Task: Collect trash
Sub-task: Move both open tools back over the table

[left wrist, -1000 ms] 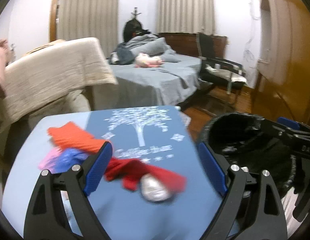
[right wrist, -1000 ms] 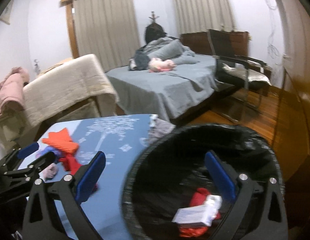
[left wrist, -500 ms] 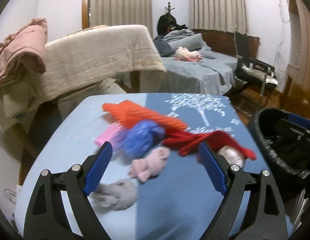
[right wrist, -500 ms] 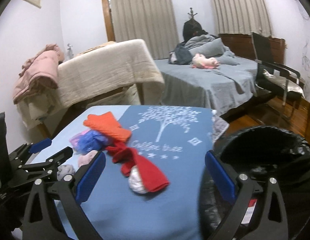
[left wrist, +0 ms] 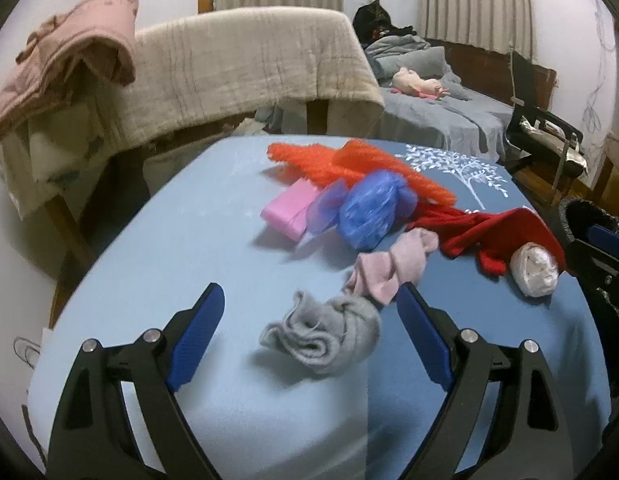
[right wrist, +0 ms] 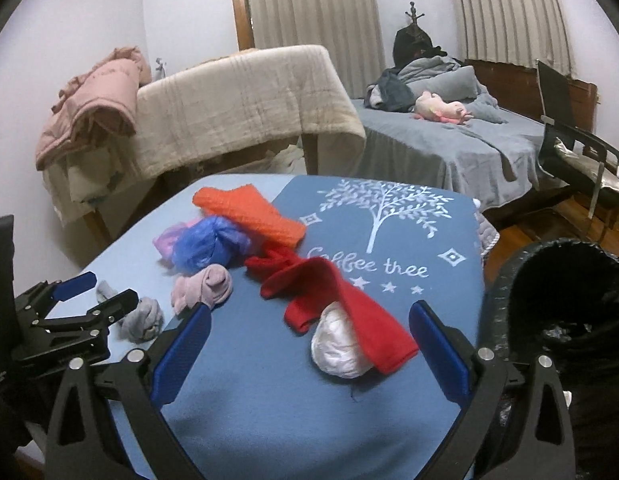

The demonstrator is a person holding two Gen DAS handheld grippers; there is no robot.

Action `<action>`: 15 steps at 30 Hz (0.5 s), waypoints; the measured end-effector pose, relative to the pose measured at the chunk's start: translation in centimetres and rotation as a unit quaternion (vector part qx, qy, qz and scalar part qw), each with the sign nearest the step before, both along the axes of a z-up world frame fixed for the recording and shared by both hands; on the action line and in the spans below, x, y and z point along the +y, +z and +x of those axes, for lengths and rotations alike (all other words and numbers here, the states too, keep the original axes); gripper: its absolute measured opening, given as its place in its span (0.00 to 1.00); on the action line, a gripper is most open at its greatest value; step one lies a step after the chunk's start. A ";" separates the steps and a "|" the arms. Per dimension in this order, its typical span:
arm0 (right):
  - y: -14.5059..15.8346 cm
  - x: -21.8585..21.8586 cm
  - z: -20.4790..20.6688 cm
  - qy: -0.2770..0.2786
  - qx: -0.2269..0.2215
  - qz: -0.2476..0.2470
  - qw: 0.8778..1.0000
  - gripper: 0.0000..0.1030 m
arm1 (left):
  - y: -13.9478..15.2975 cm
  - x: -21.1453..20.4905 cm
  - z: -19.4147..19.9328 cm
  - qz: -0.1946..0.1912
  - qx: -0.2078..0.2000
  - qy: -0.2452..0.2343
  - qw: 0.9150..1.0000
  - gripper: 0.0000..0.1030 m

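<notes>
On the blue cloth-covered table [left wrist: 189,248] lie a grey sock [left wrist: 325,334], a pink sock [left wrist: 391,266], a blue plastic bag [left wrist: 369,210], a pink block [left wrist: 289,210], an orange cloth [left wrist: 357,168], a red cloth [left wrist: 493,232] and a white crumpled wad [left wrist: 533,268]. My left gripper [left wrist: 311,324] is open with the grey sock between its fingers. My right gripper [right wrist: 309,340] is open just before the white wad [right wrist: 339,346] and red cloth [right wrist: 333,296]. The black-lined bin [right wrist: 569,320] stands at the table's right.
A beige blanket over a rack [right wrist: 245,100] and a pink garment [right wrist: 97,96] stand behind the table. A bed [right wrist: 449,140] with clothes and a chair [right wrist: 577,152] are at the back right. The left gripper shows in the right wrist view [right wrist: 93,296].
Both grippers have swung left from the bin to the table. The left one now faces the grey sock, the right one the white wad. Both stayed open.
</notes>
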State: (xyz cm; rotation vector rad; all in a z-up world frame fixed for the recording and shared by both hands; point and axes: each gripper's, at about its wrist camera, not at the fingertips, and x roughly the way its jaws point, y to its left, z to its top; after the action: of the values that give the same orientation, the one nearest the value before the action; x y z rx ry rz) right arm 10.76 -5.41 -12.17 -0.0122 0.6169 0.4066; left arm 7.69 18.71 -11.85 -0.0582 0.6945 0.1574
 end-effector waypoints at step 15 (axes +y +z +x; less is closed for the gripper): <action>-0.9 1.0 0.5 0.004 0.011 -0.010 1.000 0.95 | -2.5 0.0 1.9 -0.026 0.058 -0.019 0.998 0.63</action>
State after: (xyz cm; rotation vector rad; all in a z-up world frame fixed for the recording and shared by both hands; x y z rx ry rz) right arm 11.26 -4.41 -13.05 -0.0302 0.6433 0.4092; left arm 9.59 18.73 -14.34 -0.0860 0.8143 0.1063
